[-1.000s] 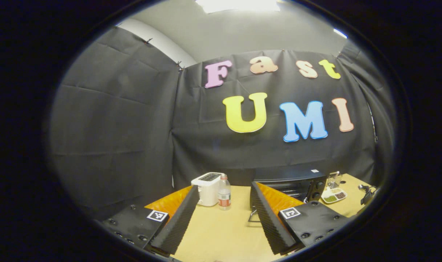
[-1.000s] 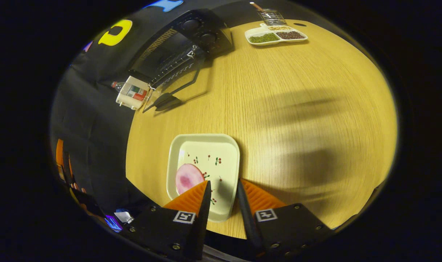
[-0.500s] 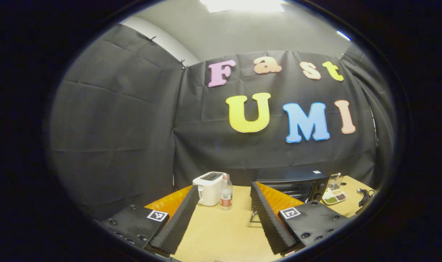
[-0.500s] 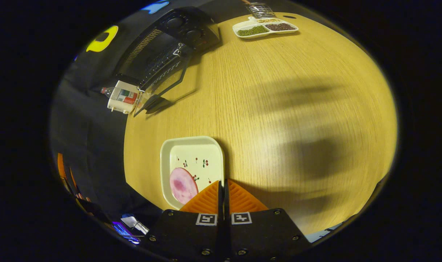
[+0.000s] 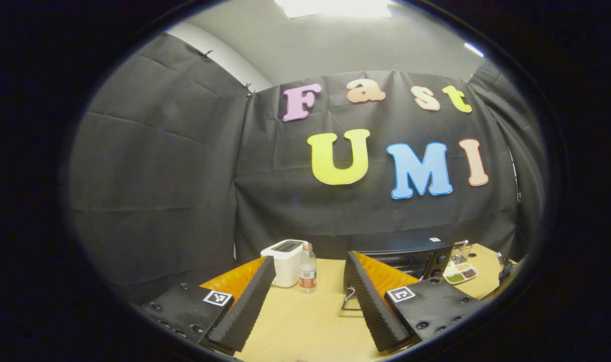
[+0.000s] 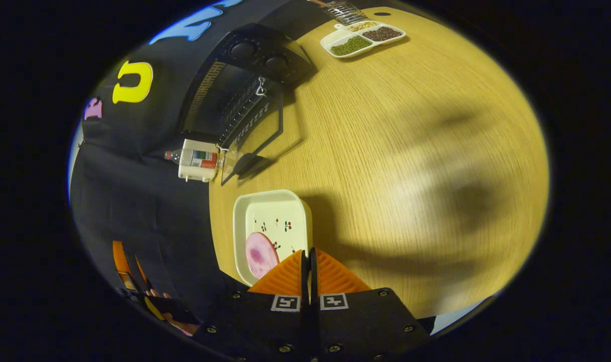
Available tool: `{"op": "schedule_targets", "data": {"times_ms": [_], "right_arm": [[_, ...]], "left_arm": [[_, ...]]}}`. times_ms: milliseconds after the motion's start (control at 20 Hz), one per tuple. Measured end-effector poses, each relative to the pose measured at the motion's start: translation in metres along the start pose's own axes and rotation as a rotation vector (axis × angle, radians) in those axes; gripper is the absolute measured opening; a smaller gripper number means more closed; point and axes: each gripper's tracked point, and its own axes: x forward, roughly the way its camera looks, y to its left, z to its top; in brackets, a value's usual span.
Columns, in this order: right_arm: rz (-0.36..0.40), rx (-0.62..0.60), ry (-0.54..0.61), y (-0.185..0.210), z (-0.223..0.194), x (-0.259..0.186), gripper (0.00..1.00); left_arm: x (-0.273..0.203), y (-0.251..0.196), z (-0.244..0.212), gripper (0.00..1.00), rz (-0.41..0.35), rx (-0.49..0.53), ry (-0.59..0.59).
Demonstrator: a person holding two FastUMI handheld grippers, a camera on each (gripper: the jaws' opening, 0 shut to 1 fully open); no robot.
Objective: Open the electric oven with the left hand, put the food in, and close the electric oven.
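Right claw [image 6: 308,261] seemingly pinches the plate [image 6: 265,211] rim beside the ham [image 6: 261,254].

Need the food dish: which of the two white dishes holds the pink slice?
The square plate at the right gripper, not the divided tray beside the oven.
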Motion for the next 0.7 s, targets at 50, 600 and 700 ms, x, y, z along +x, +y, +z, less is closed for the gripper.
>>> {"op": "schedule_targets", "data": {"times_ms": [50,600,700], "right_arm": [[0.006,0.019,-0.025,0.008,0.009,0.0,0.0],[0.058,0.296,-0.289,0.091,0.11,0.051,0.0],[0.08,0.353,-0.321,0.103,0.123,0.063,0.0]], "left_arm": [[0.004,-0.001,-0.001,1.0,-0.003,0.001,0.001],[0.062,0.027,-0.014,1.0,-0.001,-0.001,0.008],[0.074,0.038,-0.016,1.0,0.005,0.003,0.011]]}}
